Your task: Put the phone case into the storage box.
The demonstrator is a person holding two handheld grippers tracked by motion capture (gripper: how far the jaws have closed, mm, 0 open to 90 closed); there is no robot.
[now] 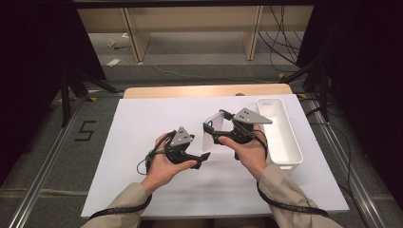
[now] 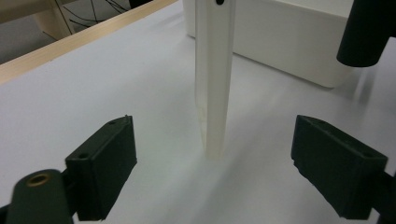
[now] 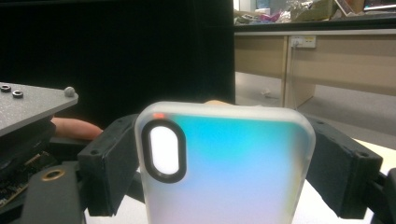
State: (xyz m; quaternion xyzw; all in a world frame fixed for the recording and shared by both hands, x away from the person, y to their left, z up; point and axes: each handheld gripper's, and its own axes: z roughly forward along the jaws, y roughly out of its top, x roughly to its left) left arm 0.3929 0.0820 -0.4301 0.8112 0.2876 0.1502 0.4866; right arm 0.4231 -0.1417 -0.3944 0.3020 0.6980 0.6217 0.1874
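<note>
both grippers (image 1: 205, 157) (image 1: 207, 127) busy: my right pinches phone case (image 3: 224, 163) upright by its edges, so my left, jaws spread, clears its lower end.

"5" marking (image 1: 84, 130) — on floor, left of table (image 1: 142, 142)

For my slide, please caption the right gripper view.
Right gripper holding a frosted phone case by its edges, camera cutout up.

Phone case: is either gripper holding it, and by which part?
The right gripper clamps the phone case across its two long side edges; the left gripper is open, holding nothing.
</note>
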